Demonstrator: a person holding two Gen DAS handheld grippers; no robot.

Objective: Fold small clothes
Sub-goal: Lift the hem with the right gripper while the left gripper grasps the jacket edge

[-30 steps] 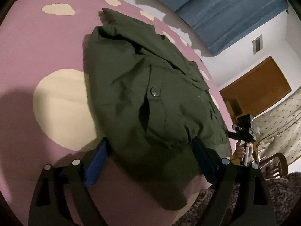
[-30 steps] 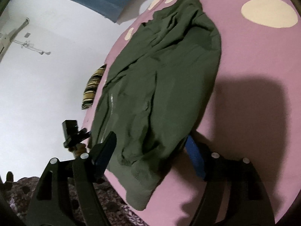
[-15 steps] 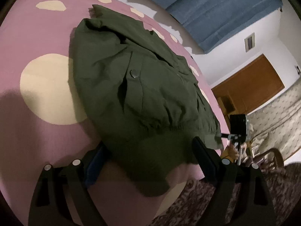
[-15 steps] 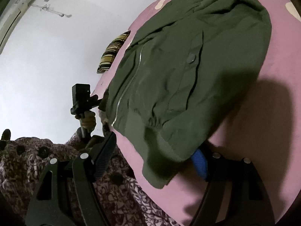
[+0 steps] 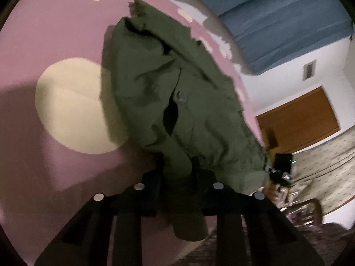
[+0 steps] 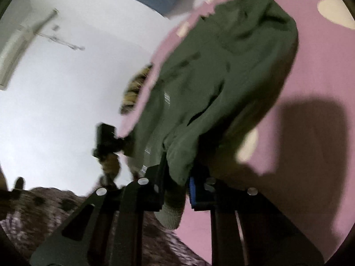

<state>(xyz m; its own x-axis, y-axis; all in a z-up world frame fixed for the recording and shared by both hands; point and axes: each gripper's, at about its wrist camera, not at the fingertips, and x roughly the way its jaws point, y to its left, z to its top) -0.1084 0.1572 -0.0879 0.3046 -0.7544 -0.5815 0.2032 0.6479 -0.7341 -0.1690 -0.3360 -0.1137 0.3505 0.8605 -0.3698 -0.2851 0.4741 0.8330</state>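
Jacket (image 5: 177, 102) unfolded on pink bed (image 5: 44, 33), hem pinched as left tongs (image 5: 177, 173) and right tongs (image 6: 177, 177) close; folding barely begun.

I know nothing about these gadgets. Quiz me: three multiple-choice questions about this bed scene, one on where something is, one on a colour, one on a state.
1. Where does the jacket lie?
A. on the pink spotted bedcover
B. on a wooden chair
C. on the floor

2. What colour is the jacket?
A. red
B. olive green
C. white

3. What is between the left tongs and the right tongs?
A. nothing
B. a striped cushion
C. the jacket's near hem

Answers: 1 A, most of it rests on the cover. 2 B, green in both views. 3 C, both pairs are closing with hem cloth bunched between their fingers.
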